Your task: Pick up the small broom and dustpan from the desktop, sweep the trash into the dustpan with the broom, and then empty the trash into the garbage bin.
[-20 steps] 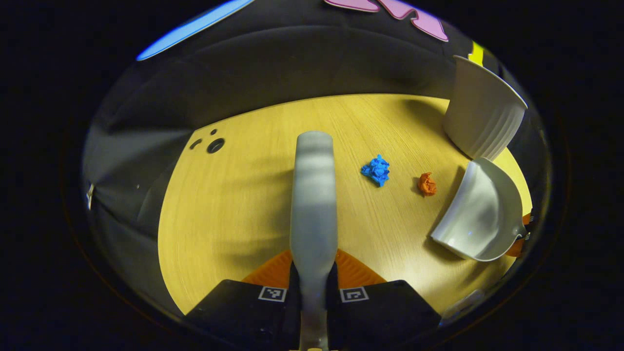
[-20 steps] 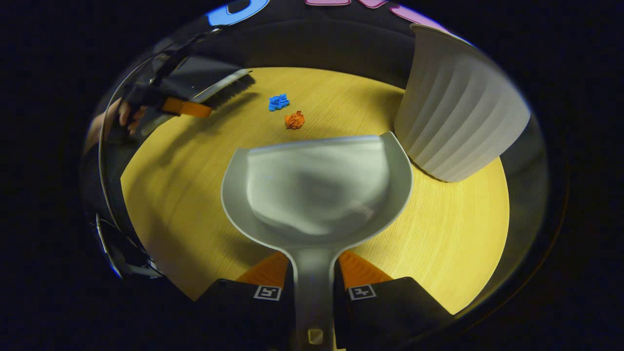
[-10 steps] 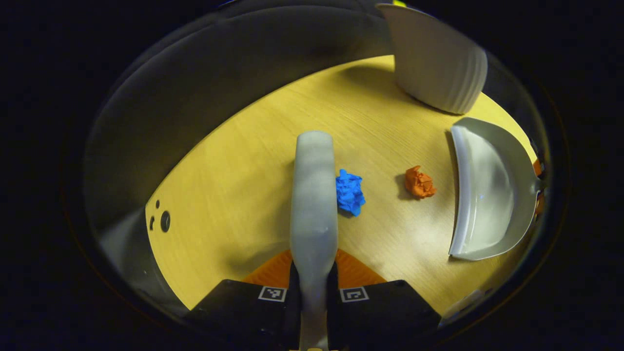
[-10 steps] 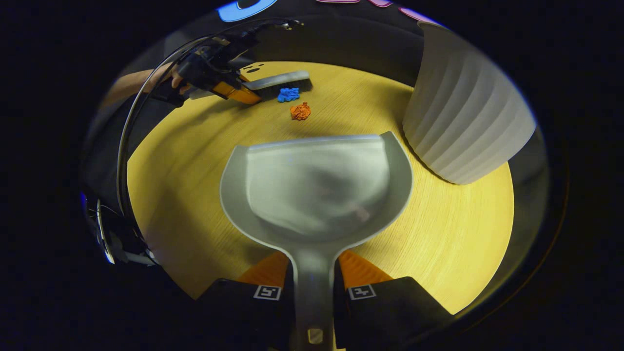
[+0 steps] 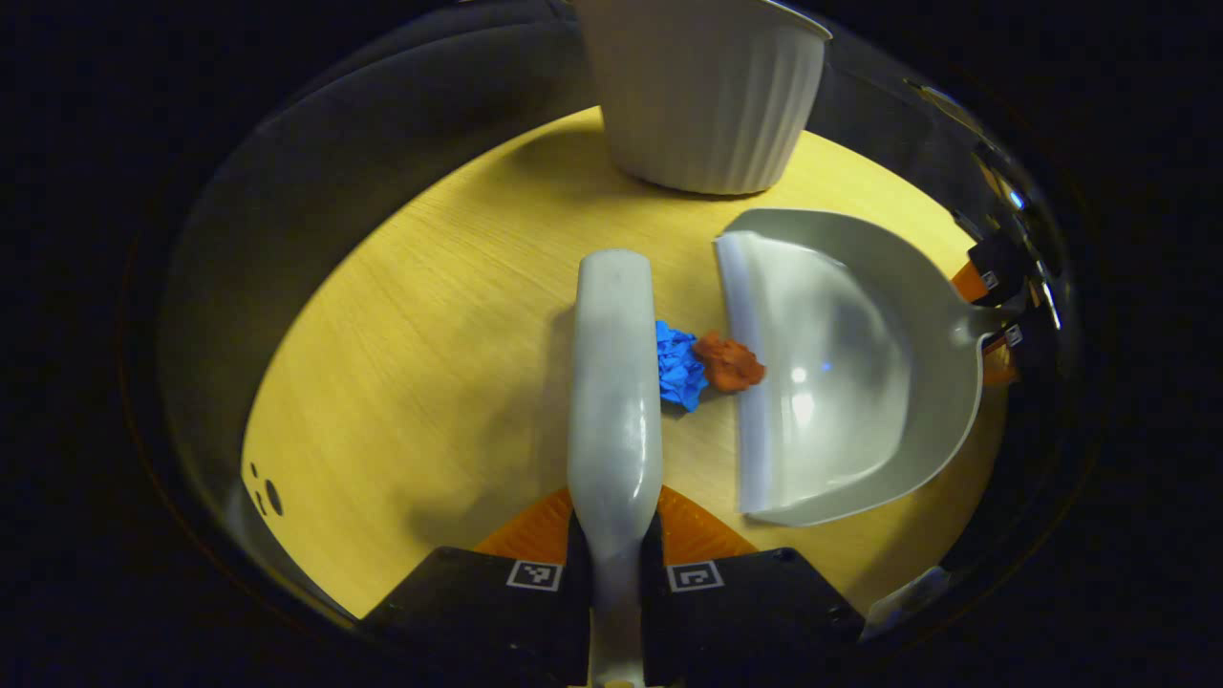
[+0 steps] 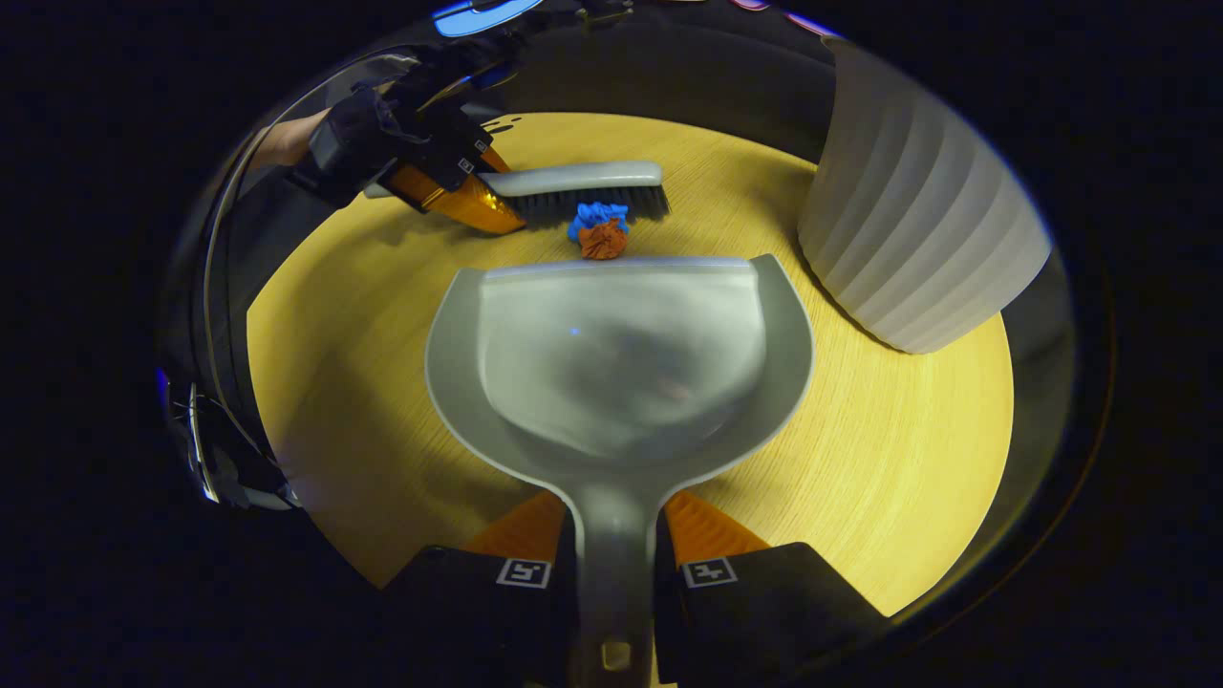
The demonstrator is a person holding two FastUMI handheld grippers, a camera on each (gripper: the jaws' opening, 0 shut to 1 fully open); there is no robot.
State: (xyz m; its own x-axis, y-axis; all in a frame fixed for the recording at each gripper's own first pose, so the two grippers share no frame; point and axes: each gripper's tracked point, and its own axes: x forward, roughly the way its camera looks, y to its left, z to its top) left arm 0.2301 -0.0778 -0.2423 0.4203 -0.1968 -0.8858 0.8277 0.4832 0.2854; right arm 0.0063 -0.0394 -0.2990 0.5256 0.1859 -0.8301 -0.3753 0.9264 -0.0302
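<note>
In the left gripper view, the left gripper (image 5: 614,559) pinches the broom (image 5: 613,382) by its handle; a blue paper wad (image 5: 677,365) touches the broom, an orange wad (image 5: 728,362) sits against the dustpan (image 5: 841,373) lip, and the bin (image 5: 705,91) stands behind on the table (image 5: 430,363). In the right gripper view, the right gripper (image 6: 614,564) clamps the dustpan (image 6: 611,363) handle; the broom (image 6: 583,186) bristles press both wads (image 6: 600,231) at the pan's front edge, bin (image 6: 917,229) to the right.

Smooth, glossy grey plastic dustpan (image 6: 621,363) and broom (image 5: 613,382) back; ribbed matt bin (image 5: 702,96); crumpled blue paper (image 5: 678,363) and orange paper (image 5: 728,361); pale wood-grain worktop (image 5: 430,363), matt.
</note>
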